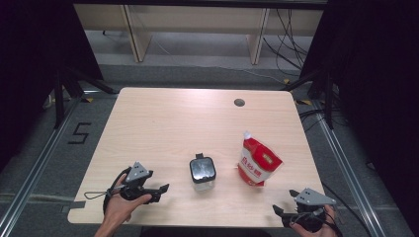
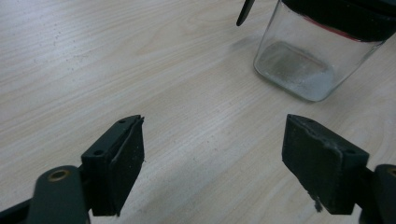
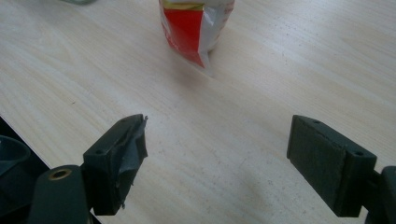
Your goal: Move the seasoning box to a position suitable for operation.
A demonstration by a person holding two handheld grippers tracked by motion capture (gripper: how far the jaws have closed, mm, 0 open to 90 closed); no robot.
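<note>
Light wooden table (image 1: pixel 163 123), round cable hole (image 1: pixel 239 102) near far edge.

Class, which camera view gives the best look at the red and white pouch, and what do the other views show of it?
The high view: the whole red and white pouch stands on the table, right of the glass jar. The right gripper view shows the pouch's lower part, cut off at the top edge. The left gripper view looks at the jar.

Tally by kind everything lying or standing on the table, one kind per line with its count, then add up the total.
Glass jar with a black lid: 1
Red and white pouch: 1
Total: 2
</note>
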